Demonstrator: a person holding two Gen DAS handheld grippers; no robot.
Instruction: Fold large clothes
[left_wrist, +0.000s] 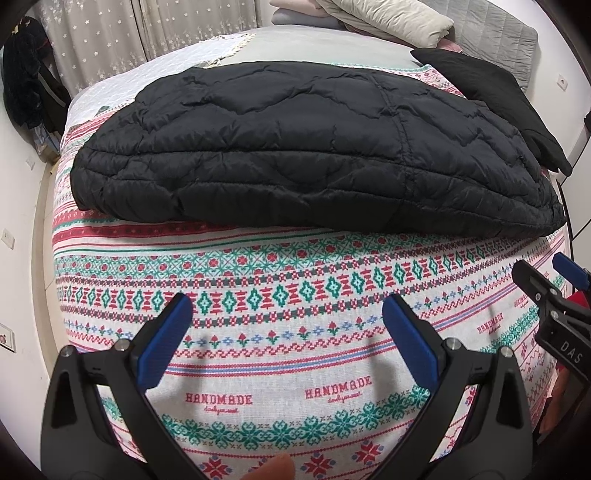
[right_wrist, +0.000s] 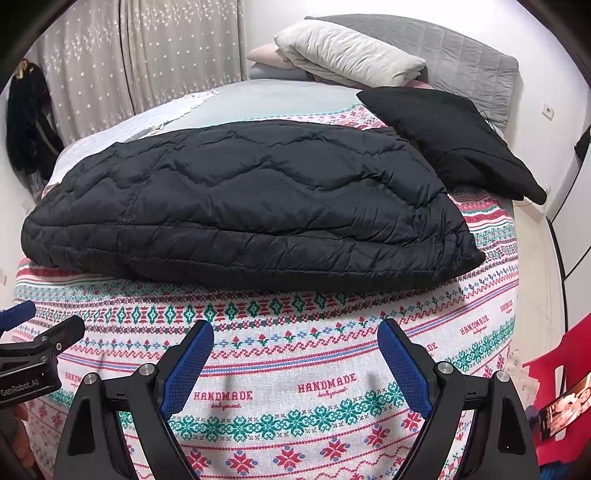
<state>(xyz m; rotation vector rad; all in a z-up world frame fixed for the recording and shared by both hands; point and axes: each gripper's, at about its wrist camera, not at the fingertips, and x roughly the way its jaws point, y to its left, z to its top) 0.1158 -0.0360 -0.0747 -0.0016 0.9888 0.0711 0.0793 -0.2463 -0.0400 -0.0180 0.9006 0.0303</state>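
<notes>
Left tool (left_wrist: 286, 321): blue pads spread wide, nothing between them, hanging over the patterned bedspread (left_wrist: 280, 369) in the lower half of the left wrist view. Right tool (right_wrist: 295, 347): same, pads well apart, empty, low centre of its own view. Each tool's tip shows at the side edge of the other's picture, so I hold them side by side, both tilted down at the bed.

Beyond the pads, a bare strip of bedspread, then the black quilted jacket (left_wrist: 295, 147), lying across the middle of both frames. It looks already doubled over: a thick, rounded near edge, corners stacked at the right end. A smaller black garment (right_wrist: 454, 144) lies at upper right, touching or just behind the jacket's far corner; I cannot tell which. Pillows and folded bedding (right_wrist: 347, 51) sit at the top.

Judgement: I am between folds, neither tool on cloth. The next move calls for reaching forward to the near edge, one tool toward each end, pinching through the full puffy thickness, then carrying it over. The slick fill may slip or spring back.
</notes>
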